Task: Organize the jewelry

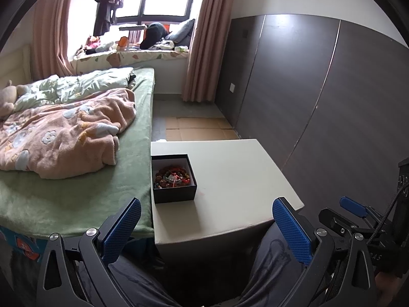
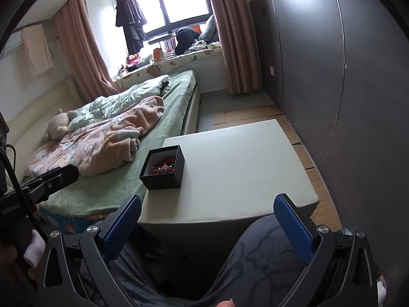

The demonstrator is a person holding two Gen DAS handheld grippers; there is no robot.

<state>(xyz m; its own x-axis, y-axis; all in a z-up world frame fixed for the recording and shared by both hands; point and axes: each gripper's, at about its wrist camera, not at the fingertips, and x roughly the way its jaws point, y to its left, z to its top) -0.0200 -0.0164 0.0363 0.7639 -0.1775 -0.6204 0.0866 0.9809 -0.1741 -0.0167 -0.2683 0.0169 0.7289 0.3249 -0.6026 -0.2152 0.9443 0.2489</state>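
Note:
A small black box (image 1: 174,194) stands open at the left edge of a low white table (image 1: 237,176), full of tangled red and coloured bead jewelry (image 1: 172,176). In the right wrist view the box (image 2: 163,179) and its jewelry (image 2: 163,166) sit at the table's (image 2: 242,161) left side. My left gripper (image 1: 207,220) is open and empty, held back from the table's near edge. My right gripper (image 2: 207,221) is open and empty too, likewise short of the table. The right gripper also shows at the lower right of the left wrist view (image 1: 352,207).
A bed (image 1: 76,184) with a green sheet and a pink blanket (image 1: 64,138) touches the table's left side. A dark wardrobe wall (image 1: 332,102) runs along the right. The person's knees (image 2: 255,261) are below the grippers. Cardboard (image 1: 202,128) covers the floor beyond the table.

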